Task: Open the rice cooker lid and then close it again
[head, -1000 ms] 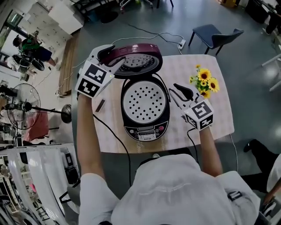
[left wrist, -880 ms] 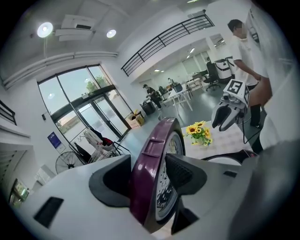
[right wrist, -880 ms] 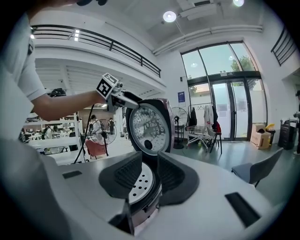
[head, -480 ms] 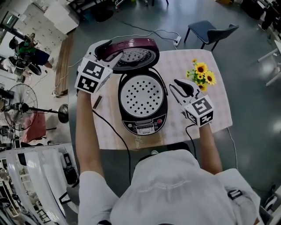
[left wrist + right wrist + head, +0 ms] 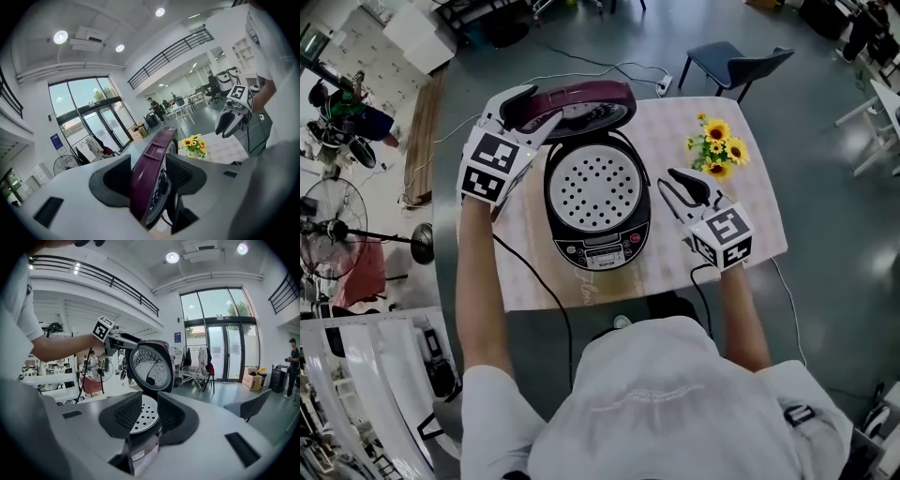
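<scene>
The rice cooker [image 5: 596, 246] stands mid-table with its perforated inner plate [image 5: 595, 191] exposed. Its purple lid [image 5: 586, 95] is raised behind the body. My left gripper [image 5: 532, 111] is shut on the lid's left rim. In the left gripper view the purple lid [image 5: 154, 164] stands edge-on between the two pads of that gripper [image 5: 147, 176]. My right gripper [image 5: 675, 187] hovers just right of the cooker, open and holding nothing. Through the gap of the right gripper [image 5: 143, 416] in its own view I see the cooker body [image 5: 140, 453] and the lid's underside [image 5: 149, 369].
A bunch of yellow sunflowers [image 5: 715, 145] stands on the table [image 5: 759, 225] at the far right. A dark chair [image 5: 736, 61] is beyond the table and a standing fan [image 5: 328, 225] is on the floor to the left. Cables run along the floor.
The left gripper has shifted a little with the lid rim, and less of the lid's underside shows. The right gripper stays beside the cooker with the same gap.
</scene>
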Available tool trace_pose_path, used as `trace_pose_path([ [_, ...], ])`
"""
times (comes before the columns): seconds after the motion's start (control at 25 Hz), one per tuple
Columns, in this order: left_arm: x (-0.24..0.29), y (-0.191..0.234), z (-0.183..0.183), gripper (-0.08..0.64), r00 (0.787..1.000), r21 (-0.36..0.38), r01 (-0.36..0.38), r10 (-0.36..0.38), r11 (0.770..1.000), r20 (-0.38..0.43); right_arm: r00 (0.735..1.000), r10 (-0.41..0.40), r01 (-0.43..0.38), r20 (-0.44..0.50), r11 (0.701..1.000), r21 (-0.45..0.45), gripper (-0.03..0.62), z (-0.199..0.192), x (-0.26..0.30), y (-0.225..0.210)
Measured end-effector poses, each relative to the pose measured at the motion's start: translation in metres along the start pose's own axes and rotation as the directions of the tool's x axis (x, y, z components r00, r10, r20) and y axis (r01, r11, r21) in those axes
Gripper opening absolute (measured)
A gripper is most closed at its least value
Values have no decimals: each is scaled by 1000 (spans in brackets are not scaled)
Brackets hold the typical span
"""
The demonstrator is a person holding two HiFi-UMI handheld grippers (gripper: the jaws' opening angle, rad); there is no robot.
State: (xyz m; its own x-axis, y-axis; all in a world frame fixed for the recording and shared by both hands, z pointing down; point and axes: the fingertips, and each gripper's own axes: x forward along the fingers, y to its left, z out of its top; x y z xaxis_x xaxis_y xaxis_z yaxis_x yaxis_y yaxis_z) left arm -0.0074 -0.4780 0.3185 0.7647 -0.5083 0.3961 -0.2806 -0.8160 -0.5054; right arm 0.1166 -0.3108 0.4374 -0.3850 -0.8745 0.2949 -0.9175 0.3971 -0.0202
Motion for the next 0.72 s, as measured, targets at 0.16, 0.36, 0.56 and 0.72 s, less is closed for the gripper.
trace_pose_path([
  [0.16,-12,-17,0,249,999,-19,9,-8,1000,35,1000,-19,19,4,1000,2,118,-5,-13,14],
  [0.36,-27,-43,-2,249,998,-30,16,-14,999,54,999,-36,36,7,999,-3,118,-10,-31,33],
  [0.56,-39,-68,-7,249,997,-40,-23,26,999,74,1000,-30,30,-2,999,-9,117,-21,-45,57],
  [0.72,-43,-87,-12,270,997,-27,-28,30,999,76,1000,-25,25,-17,1000,-10,118,-32,-57,72],
])
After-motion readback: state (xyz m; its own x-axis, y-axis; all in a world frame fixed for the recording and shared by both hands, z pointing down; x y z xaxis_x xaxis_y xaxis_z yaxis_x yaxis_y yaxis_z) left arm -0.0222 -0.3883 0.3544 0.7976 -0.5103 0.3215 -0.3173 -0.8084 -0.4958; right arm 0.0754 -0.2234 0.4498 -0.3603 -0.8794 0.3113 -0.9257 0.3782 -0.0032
